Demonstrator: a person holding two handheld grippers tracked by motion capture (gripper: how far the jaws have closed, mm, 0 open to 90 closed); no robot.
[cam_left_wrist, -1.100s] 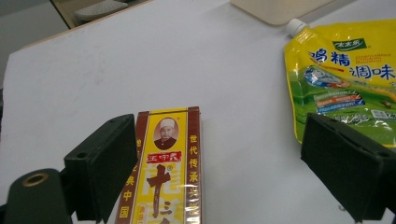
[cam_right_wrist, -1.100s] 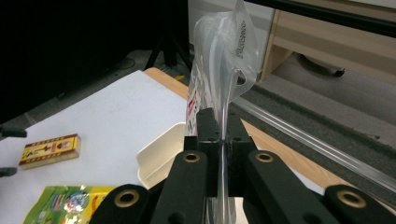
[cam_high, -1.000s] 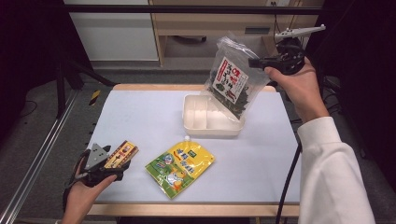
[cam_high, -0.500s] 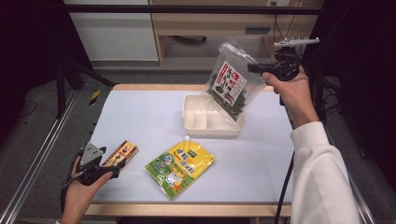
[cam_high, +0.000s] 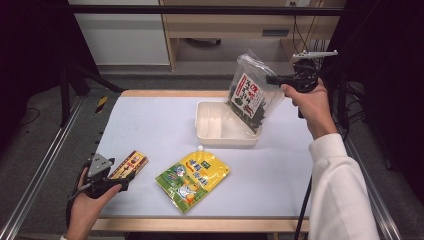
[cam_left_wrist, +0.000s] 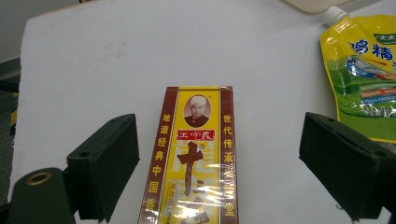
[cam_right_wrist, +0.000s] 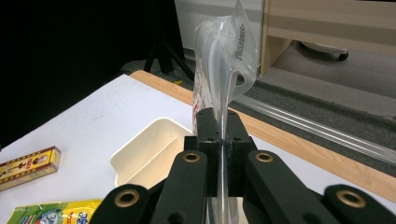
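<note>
A long white sleeve (cam_high: 340, 195) is worn on the right arm. Both handheld grippers are built of black parts: blocky black jaws, brass-ringed screw holes (cam_right_wrist: 191, 157), a grey three-cornered plate (cam_high: 99, 165) on the left one, a black cable (cam_high: 303, 210) trailed from the right

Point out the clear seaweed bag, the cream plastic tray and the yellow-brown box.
Clear seaweed bag (cam_high: 248, 96), high view, printed label.
Cream plastic tray (cam_high: 216, 140), high view, near rim.
Yellow-brown box (cam_left_wrist: 196, 154), left gripper view, top face.

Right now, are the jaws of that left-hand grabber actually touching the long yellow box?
Apart. In the left gripper view the left gripper stands open, with bare white table showing between each jaw and the yellow box.
</note>
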